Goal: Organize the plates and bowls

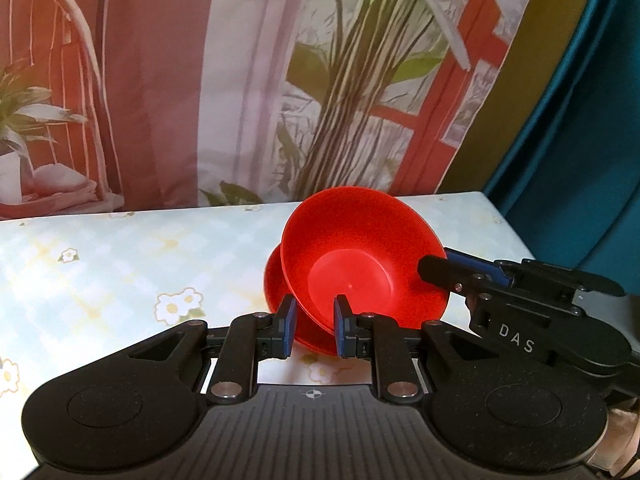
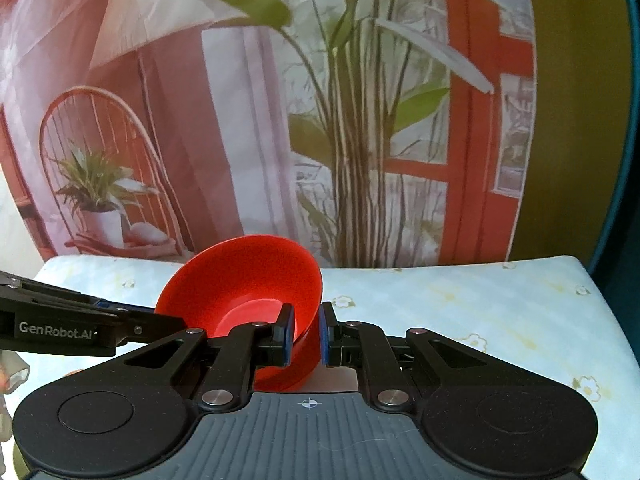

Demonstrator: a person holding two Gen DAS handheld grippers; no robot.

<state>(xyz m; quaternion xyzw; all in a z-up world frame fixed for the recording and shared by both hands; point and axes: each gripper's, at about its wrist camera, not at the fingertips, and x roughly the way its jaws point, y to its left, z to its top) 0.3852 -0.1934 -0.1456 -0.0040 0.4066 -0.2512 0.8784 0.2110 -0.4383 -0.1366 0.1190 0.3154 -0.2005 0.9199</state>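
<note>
Gripping red bowl (image 1: 360, 264) rim from both sides: left gripper (image 1: 314, 326) and right gripper (image 2: 307, 334), each pinching rim, above floral bench (image 1: 120, 264).

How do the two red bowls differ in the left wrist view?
The front bowl shows its full inside; the rear bowl is mostly hidden behind it. The right gripper pinches the front bowl's rim; the rear bowl's edge lies between the left gripper's fingers. Both are red and tilted.

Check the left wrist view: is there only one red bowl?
No, two red bowls show: the upper bowl tilts over a lower bowl beneath it.
</note>
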